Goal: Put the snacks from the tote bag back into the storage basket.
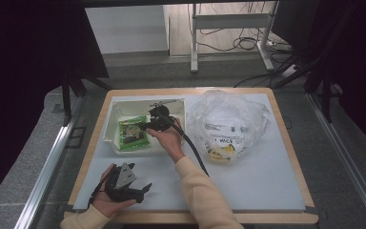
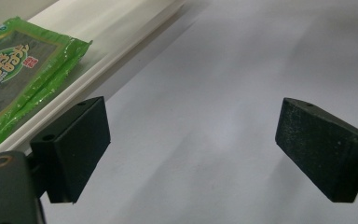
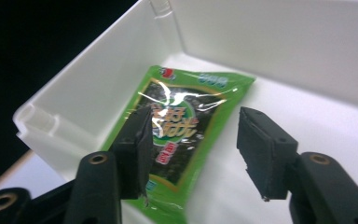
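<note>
- Resting near the front-left of the white table (image 1: 267,181), the left gripper (image 1: 134,191) is held idle in the person's hand, its jaws spread wide with nothing between them, as the left gripper view confirms.
- Farther in, the right gripper (image 1: 148,125) is held over the white bin (image 1: 109,125) at the table's left, its jaws parted and clear of the green snack packet (image 1: 132,133).
- The packet (image 3: 186,135) is seen lying flat on the bin floor, close to the bin's left wall, below the separated pads.
- A placing step is judged to be finishing: the packet looks released into the bin.
- Next, the right gripper would need lifting clear of the bin and carrying right to the clear plastic bag (image 1: 228,124), where more items appear to be kept.
</note>
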